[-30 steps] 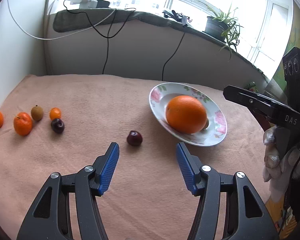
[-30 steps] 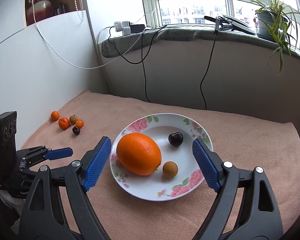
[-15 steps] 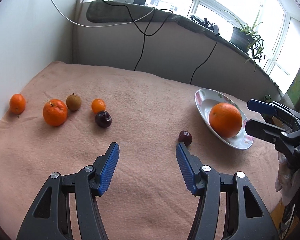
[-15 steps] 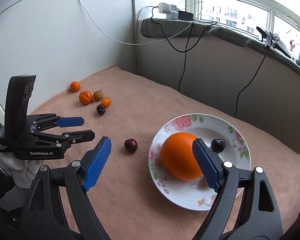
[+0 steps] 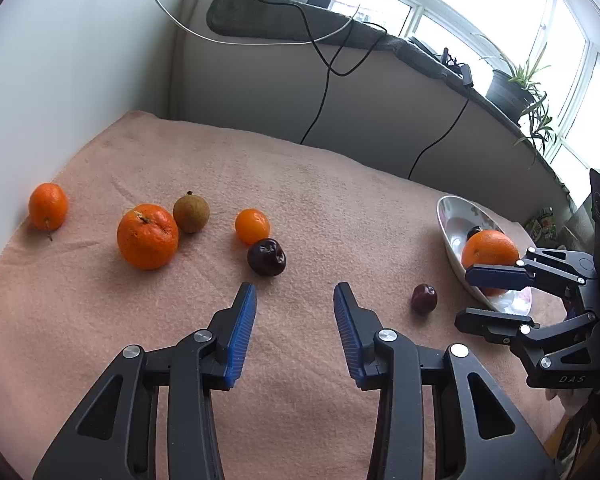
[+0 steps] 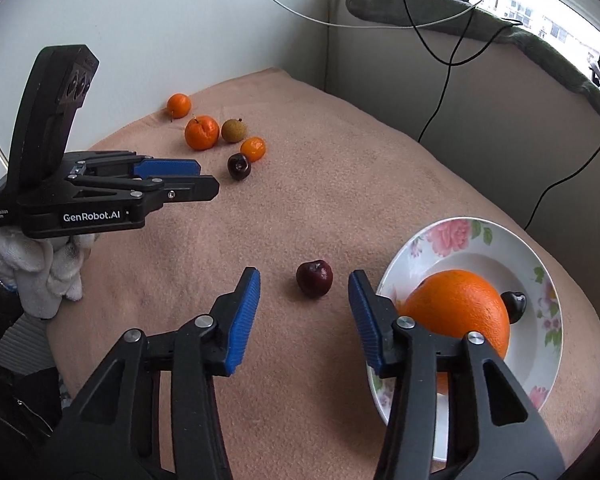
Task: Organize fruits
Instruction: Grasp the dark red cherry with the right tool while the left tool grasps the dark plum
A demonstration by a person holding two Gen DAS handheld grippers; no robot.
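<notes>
I have a big orange (image 6: 458, 306) and one cherry (image 6: 515, 306) on the plate (image 6: 496, 248). Six fruits remain on the blanket (image 6: 340, 184). Both grippers' jaws have just narrowed, empty: right gripper (image 6: 304, 300) brackets a loose cherry (image 6: 314, 278), left gripper (image 5: 295, 312) nears the far cluster.

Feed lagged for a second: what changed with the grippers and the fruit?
Both grippers swung left, off the plate. The right gripper now lines up on the lone cherry, the left gripper nears the fruit cluster. Both jaws have just been closing, nothing between them. No fruit moved.
</notes>
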